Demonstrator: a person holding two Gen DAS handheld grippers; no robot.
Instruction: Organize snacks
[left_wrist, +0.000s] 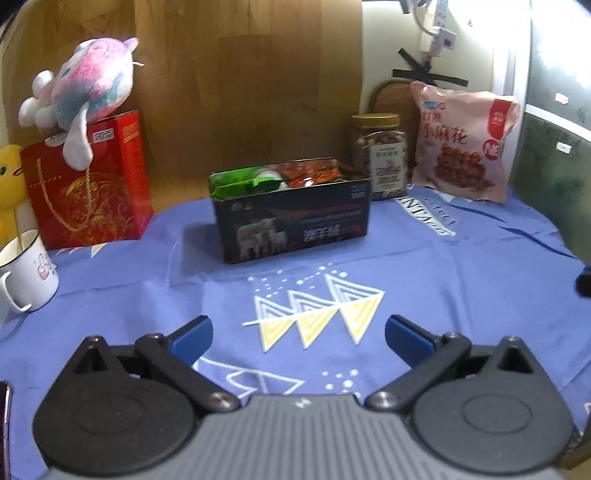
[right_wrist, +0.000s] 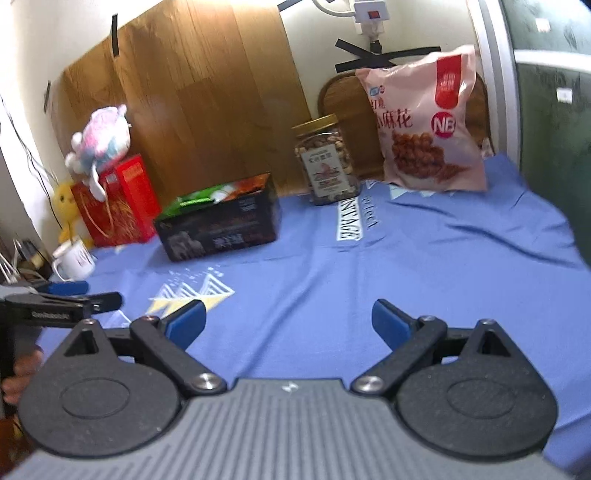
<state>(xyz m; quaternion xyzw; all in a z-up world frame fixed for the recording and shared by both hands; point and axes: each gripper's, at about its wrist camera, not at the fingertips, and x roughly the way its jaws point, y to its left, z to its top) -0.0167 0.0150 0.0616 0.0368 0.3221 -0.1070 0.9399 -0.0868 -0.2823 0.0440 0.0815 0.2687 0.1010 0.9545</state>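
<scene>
The snack box (left_wrist: 295, 218), a dark open carton showing green and red packets, is sitting on the blue cloth (left_wrist: 443, 266), well ahead of the left gripper (left_wrist: 298, 334), whose fingers are spreading wide with nothing between them. The right gripper (right_wrist: 288, 321) is likewise gaping empty, with the box lying ahead to its left. The nut jar (left_wrist: 378, 155) and pink snack bag (left_wrist: 461, 144) are standing behind the box, to its right, by the wall.

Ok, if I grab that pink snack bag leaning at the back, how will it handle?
The pink snack bag looks puffy and soft, so it would probably crumple under the fingers. It seems light for its size. Propped upright against the wooden board, it may flop over when nudged.
</scene>
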